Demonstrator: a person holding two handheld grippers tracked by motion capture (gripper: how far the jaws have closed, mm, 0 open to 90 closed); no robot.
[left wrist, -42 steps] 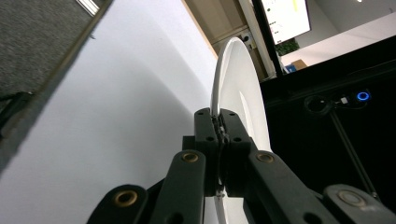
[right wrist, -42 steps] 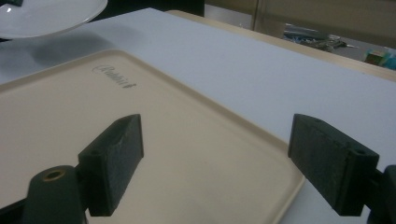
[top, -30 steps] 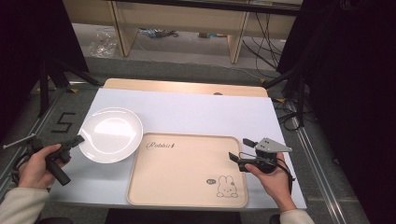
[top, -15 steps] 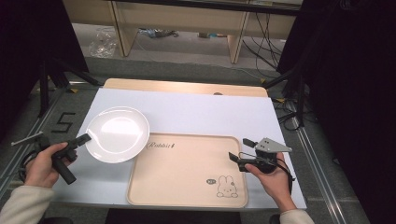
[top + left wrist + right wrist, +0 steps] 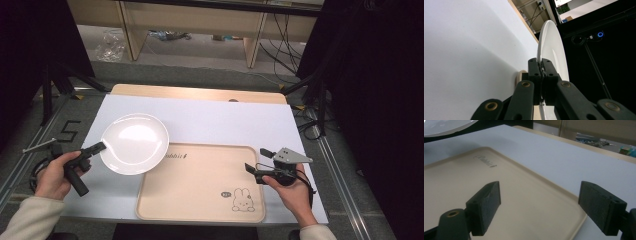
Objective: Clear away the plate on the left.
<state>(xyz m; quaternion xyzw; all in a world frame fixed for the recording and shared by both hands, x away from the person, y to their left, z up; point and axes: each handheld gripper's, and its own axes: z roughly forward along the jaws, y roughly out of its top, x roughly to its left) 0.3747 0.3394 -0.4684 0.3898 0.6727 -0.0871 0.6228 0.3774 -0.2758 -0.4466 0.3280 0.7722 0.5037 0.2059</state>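
Left hand-held gripper (image 5: pixel 100 147): jaws clamped tight on the near-left rim of the white plate (image 5: pixel 134 143); in the left gripper view the two pads (image 5: pixel 534 68) meet on the thin rim edge of the plate (image 5: pixel 554 52), plate seen edge-on and rising beyond the jaw tips; left hand (image 5: pixel 60 172) wraps the black handle behind the jaws.

Plate position: extends forward and to the right of the left hand-held gripper; its right edge overlaps the upper-left corner of the beige tray (image 5: pixel 200 185); whether the plate rests on the tray rim or is lifted just clear of it cannot be told from the high view.

Right hand-held gripper (image 5: pixel 255 167): jaws wide apart, nothing between them; held by the right hand (image 5: pixel 292 192) at the right edge of the tray, jaws pointing across the tray toward the plate; in the right gripper view the two pads (image 5: pixel 486 202) frame the bare tray floor (image 5: pixel 499 202), with the script lettering (image 5: pixel 485 161) further ahead and the plate's rim (image 5: pixel 446 126) at the far upper left.

Tray: lies on the white worktop (image 5: pixel 225 120), between the two hand-held grippers; rabbit drawing (image 5: pixel 242 200) at its near-right corner, just left of the right hand.
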